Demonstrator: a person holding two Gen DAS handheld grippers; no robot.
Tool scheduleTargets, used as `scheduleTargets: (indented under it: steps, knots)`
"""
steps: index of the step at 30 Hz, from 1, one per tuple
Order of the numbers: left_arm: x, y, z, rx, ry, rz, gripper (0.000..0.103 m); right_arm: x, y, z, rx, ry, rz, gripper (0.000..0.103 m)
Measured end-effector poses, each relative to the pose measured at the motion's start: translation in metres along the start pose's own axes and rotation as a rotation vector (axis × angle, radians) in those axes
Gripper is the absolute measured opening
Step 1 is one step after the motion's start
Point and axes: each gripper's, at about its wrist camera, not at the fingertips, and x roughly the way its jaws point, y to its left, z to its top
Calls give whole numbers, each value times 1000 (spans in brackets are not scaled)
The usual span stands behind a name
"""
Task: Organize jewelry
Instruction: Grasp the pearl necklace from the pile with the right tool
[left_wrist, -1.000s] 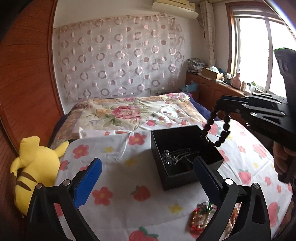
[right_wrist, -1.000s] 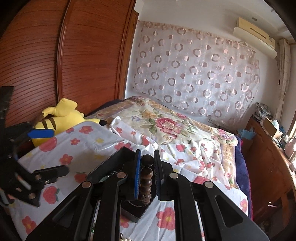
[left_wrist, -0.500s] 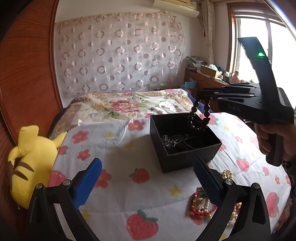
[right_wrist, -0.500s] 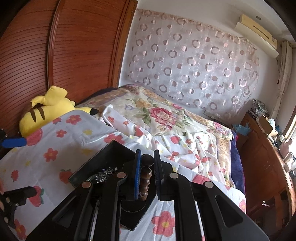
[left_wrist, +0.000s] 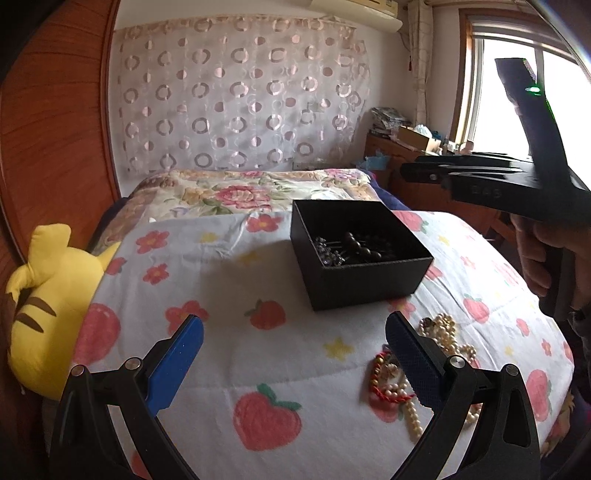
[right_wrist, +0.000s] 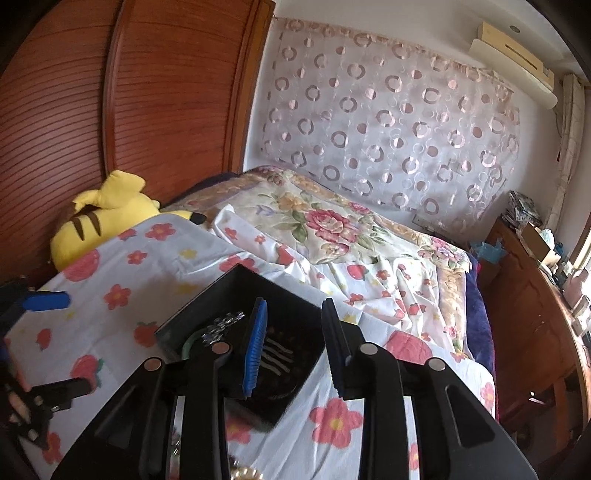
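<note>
A black open box (left_wrist: 364, 284) sits on the flowered bedspread. Inside lie a silver chain (left_wrist: 327, 251) and a dark wooden bead bracelet (left_wrist: 356, 245). My right gripper (right_wrist: 294, 306) hovers over the box (right_wrist: 221, 295); its jaws are opening and nothing is pressed between the pads, with only blurred streaks below them. From the left wrist view the right gripper (left_wrist: 415, 170) hangs above the box's far right corner. My left gripper (left_wrist: 294, 325) is open and empty in front of the box, next to a heap of pearl strands (left_wrist: 441, 328) and a red beaded piece (left_wrist: 384, 380).
A yellow plush toy (left_wrist: 44, 314) lies at the bed's left edge against the wooden panel (right_wrist: 166, 92). A folded floral quilt (left_wrist: 240, 192) lies behind the box. A wooden cabinet (right_wrist: 535, 306) with clutter stands on the right under the window.
The dark bead bracelet, pinched in the right gripper above the box, now lies in the box and the right jaws have parted. The left gripper has sunk towards the jewelry heap.
</note>
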Motion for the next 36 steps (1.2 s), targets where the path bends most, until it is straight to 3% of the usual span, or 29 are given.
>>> scheduleTargets:
  steps: [10, 23, 31, 32, 33, 36]
  knots:
    - [-13, -7, -26, -51, 16, -37, 95, -54, 12, -63, 21, -13, 87, 33]
    - [-42, -20, -51, -27, 6, -27, 95, -60, 36, -146, 82, 114, 170, 33]
    - [-52, -17, -62, -4, 12, -6, 95, -56, 54, -167, 97, 179, 225, 33]
    - [-54, -17, -64, -5, 13, -6, 95, -54, 54, -168, 95, 185, 226, 30]
    - [-55, -16, -65, -4, 15, -8, 95, -52, 57, -169, 88, 195, 225, 19]
    - [-58, -16, -68, 5, 16, 0, 95, -51, 58, -169, 82, 202, 213, 14]
